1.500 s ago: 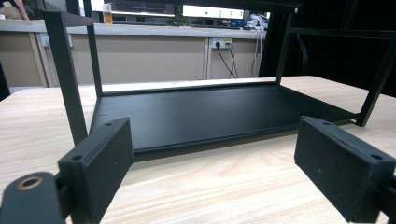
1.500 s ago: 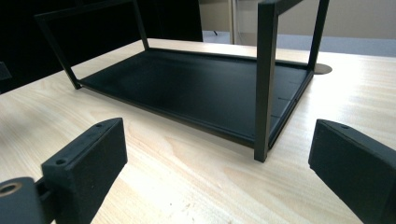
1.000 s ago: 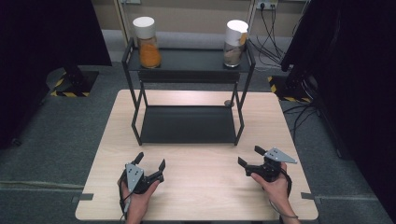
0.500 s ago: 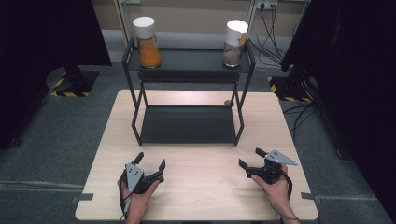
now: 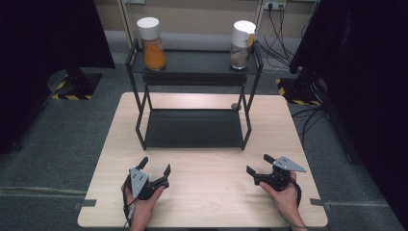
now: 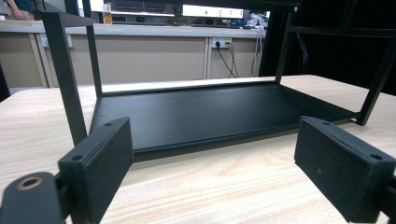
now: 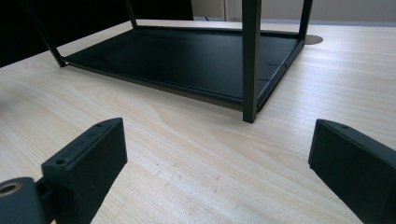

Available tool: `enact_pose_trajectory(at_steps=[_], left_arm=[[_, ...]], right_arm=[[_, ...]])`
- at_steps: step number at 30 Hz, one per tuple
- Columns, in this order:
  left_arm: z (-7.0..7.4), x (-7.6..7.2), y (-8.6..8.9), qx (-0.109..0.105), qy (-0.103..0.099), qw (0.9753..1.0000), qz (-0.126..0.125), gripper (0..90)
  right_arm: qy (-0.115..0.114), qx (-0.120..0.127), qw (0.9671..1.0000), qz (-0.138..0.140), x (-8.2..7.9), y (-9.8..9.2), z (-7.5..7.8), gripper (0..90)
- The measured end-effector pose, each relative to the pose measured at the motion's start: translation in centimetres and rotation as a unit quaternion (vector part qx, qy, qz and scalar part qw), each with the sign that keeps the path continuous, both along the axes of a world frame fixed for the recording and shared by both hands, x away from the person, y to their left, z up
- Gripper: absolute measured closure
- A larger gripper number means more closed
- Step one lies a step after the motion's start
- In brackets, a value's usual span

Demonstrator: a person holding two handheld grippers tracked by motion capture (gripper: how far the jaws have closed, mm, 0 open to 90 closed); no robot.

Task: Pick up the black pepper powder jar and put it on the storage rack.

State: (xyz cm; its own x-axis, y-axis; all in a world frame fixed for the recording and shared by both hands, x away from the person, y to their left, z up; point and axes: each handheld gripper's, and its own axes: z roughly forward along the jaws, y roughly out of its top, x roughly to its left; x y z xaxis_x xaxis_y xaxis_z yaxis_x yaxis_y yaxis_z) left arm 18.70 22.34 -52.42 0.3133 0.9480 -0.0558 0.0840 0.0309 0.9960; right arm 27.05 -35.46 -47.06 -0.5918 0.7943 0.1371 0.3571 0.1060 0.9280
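A black two-level metal rack (image 5: 192, 130) stands on the wooden table (image 5: 202, 192). On its top shelf are two white-lidded jars: one with orange contents (image 5: 151, 44) at the left, one with pale brownish contents (image 5: 241, 44) at the right. The lower shelf (image 6: 210, 112) is bare. My left gripper (image 5: 155, 166) rests near the table's front left, open, with nothing between its pads (image 6: 100, 163). My right gripper (image 5: 260, 163) rests near the front right, also open and empty; it faces the rack's front right leg (image 7: 251, 60).
A small round grey fitting (image 5: 235, 106) sits in the tabletop behind the rack's right side. Cables (image 5: 281, 33) trail over the grey floor at the back right. Yellow-black striped bases (image 5: 72, 94) stand on the floor at both sides. Dark curtains flank the table.
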Motion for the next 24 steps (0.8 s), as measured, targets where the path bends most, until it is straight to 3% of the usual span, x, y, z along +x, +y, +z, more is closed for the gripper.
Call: enact_pose_trajectory(at_steps=[24], left_arm=[[-0.01,0.01,-0.03,0.000,0.000,1.0000,0.000,11.0]], right_arm=[[-0.004,0.005,0.9999,-0.008,-0.52,-0.38,-0.47,5.2]])
